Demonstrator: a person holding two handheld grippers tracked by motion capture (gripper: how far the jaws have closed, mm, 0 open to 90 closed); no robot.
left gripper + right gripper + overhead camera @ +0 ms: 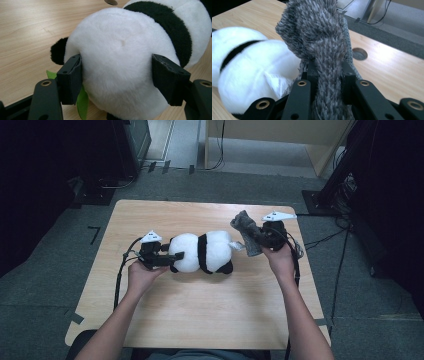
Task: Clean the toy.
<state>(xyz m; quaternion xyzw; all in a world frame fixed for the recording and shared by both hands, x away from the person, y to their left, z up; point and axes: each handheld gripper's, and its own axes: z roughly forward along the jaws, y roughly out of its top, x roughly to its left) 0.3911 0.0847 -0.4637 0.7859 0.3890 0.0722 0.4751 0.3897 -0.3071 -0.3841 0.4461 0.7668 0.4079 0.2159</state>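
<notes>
A black-and-white panda plush (202, 251) lies on its side in the middle of the wooden table (200, 320). My left gripper (172, 259) is at its left end, and in the left gripper view both pads (71, 77) press into the round white fur (122, 50), so it is shut on the plush. A green leaf (82, 100) pokes out beneath. My right gripper (257, 237) is raised at the plush's right end, shut on a grey fuzzy cloth (246, 227). That cloth (317, 32) bunches up between the jaws and rises above them, with the panda (249, 67) to its left.
A white tag (275, 82) sticks out of the plush near the right gripper. A round cable hole (359, 53) sits in the table top behind the cloth. Cables (119, 280) trail from both grippers over the table's edges. Dark stands and a wooden cabinet (280, 140) are beyond the table.
</notes>
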